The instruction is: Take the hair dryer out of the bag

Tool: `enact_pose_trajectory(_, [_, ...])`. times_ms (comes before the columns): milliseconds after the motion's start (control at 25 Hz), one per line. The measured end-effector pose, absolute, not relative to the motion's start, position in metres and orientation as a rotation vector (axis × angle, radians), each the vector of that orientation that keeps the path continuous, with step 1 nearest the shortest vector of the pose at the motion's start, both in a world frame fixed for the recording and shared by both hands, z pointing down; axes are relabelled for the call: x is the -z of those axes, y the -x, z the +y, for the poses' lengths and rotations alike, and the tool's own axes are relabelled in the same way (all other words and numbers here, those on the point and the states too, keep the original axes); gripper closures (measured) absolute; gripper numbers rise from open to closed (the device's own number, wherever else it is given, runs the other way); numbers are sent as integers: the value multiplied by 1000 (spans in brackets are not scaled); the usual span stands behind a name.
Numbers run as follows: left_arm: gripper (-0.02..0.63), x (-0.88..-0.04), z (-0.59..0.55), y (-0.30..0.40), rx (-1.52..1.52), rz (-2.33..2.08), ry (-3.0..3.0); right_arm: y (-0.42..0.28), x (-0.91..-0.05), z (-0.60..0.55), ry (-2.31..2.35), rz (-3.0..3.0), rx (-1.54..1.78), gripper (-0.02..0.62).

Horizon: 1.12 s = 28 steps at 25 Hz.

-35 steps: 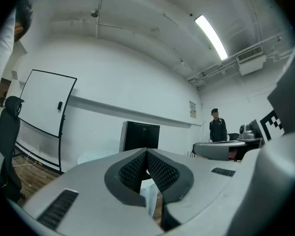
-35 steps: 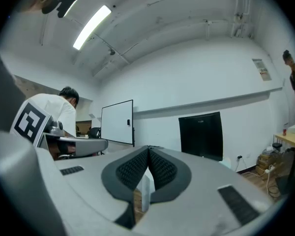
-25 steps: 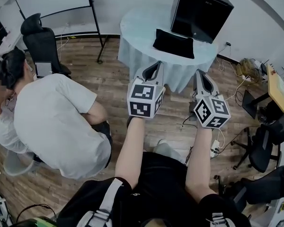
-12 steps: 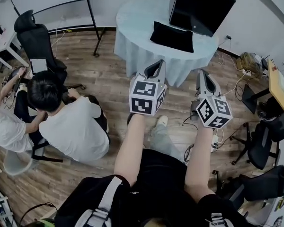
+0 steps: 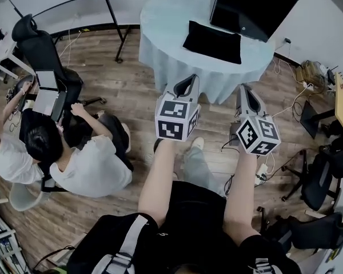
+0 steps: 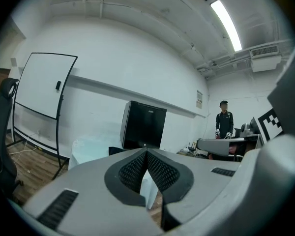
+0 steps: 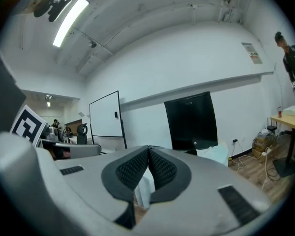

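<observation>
Two grippers were held out side by side in front of the person, both pointing toward 12 o'clock in the head view. The left gripper (image 5: 186,82) had its jaws pressed together with nothing between them, its ribbed pads (image 6: 133,171) meeting at the tip in the left gripper view. The right gripper (image 5: 246,91) was likewise closed and empty, its pads (image 7: 163,169) touching along their front edge.

At 12 o'clock from both grippers, and well apart from them, stood a round table (image 5: 160,24) under a pale blue cloth. A flat black bag (image 5: 212,41) lay on the table's near side, at about 12 o'clock between the two grippers. Just beyond the bag, at 1 o'clock, stood a tall black box (image 5: 254,7). The hair dryer showed in no view, and whether it lay inside the bag could not be told.

At 9 o'clock from the left gripper a seated person in a white shirt (image 5: 91,167) bent forward over the wooden floor (image 5: 131,96). A black office chair (image 5: 43,44) stood at 10 o'clock and a whiteboard (image 5: 57,4) at 11 o'clock. Cables and a power strip (image 5: 260,176) lay on the floor at 5 o'clock from the right gripper.
</observation>
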<state>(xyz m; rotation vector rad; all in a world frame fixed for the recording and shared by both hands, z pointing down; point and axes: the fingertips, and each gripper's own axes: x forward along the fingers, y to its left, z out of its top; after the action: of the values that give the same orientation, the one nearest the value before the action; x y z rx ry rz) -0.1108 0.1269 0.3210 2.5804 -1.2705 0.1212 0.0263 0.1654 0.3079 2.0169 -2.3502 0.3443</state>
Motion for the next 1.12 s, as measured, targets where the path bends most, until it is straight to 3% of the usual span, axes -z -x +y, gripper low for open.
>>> enact_pose_trajectory(360, [594,-364,65,52,-239,-1224,-2546,-88,-348,108,-2055,-2323,-487,594])
enact_pose_trajectory(1120, [594,-308,-49,-37,-265,-1305,-2691,-192,-295,-14,-2113,-2484,-395,594])
